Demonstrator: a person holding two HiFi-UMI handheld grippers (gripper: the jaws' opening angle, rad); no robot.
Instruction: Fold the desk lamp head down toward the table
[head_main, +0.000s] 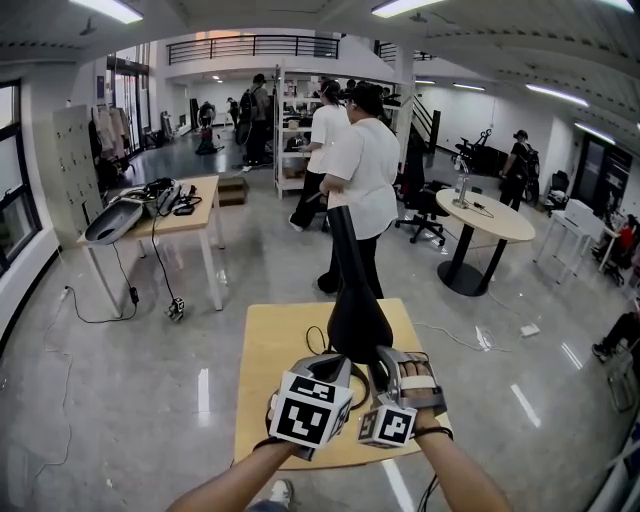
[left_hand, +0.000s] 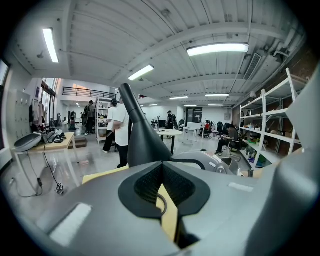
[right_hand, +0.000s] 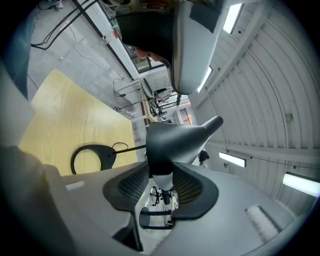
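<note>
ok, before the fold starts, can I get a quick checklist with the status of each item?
1. Lamp head upright, fold not yet done: ok.
2. Right gripper lined up on the lamp head: ok, it sits in the gap between the jaws.
3. Right jaws clamped on it: not ok, they stand apart with no visible pinch.
4. Left gripper holding the lamp steady: not ok, its jaws are together on nothing.
5. Ring base flat on the table: ok.
6. Cable clear of the fold path: cannot tell.
</note>
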